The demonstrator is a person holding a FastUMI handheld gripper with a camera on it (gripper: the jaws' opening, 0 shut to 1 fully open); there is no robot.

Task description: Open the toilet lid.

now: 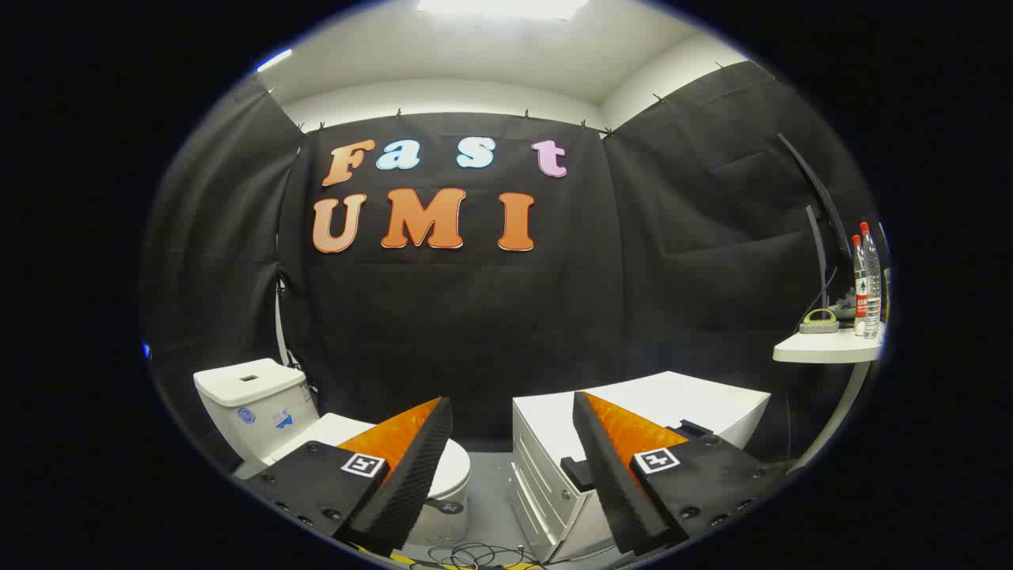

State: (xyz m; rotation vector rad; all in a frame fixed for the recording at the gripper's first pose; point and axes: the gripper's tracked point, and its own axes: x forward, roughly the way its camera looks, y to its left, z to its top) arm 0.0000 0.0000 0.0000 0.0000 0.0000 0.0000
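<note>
Well apart, the tongs (506, 467) hold nothing (toilet lid (455, 467) down, beyond them).

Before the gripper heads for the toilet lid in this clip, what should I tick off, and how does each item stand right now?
1. Jaws of the gripper open and holding nothing: ok.
2. White ceramic toilet in sight, beyond the left finger: ok.
3. White toilet lid down, not yet raised: ok, though the finger hides much of it.
4. Gripper close to the lid's front edge: not ok, it sits apart from the lid with grey floor ahead between the fingers.
5. White drawer cabinet beside the toilet leaves a gap: ok.
6. Loose black cables on the floor near the toilet base, snag risk: cannot tell.
</note>
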